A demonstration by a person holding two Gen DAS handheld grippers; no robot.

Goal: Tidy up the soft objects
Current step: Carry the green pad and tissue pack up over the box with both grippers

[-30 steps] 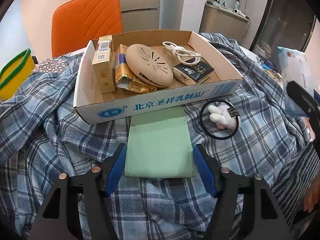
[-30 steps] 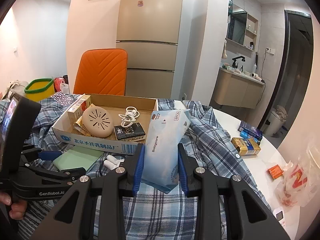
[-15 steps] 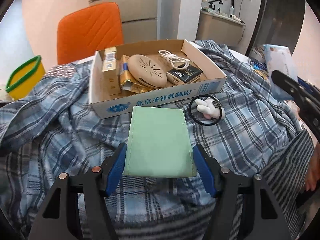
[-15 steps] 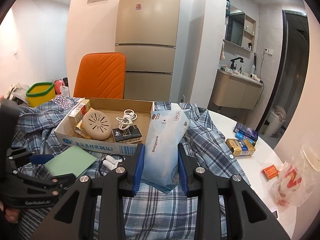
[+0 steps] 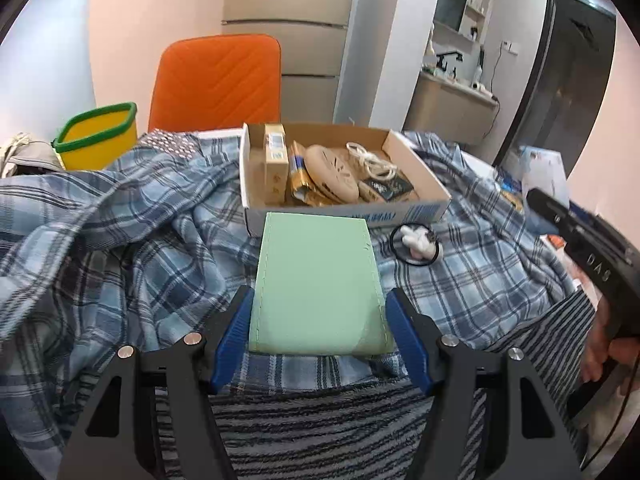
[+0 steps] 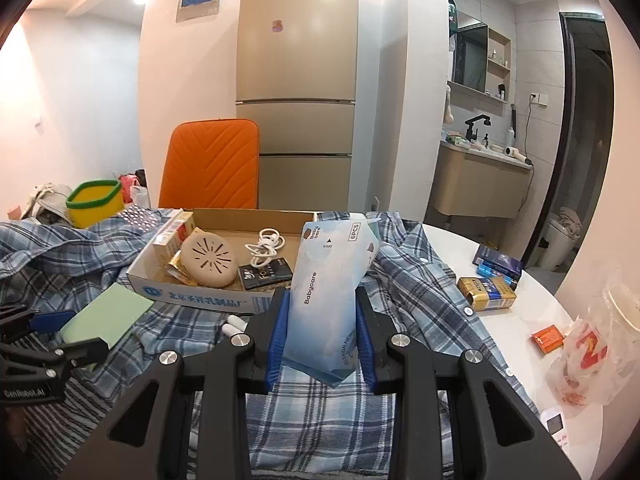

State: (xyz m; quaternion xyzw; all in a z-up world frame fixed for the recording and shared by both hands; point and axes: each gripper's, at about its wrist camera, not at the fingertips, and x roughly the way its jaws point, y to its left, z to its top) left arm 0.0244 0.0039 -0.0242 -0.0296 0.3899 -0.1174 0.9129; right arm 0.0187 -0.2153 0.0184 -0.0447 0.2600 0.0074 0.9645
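A: Where is the green pouch (image 5: 316, 280)?
B: Squeezed between the blue pads of the left tool (image 5: 320, 336), up over the plaid shirt (image 5: 120, 240), in front of the cardboard box (image 5: 344, 212).
A: And the right tool (image 6: 320, 332)?
B: It pinches a blue Babycare pack (image 6: 328, 292), standing upright beside the box.

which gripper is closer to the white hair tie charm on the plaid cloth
Left. The left gripper is just beside the white charm; the right gripper is further off.
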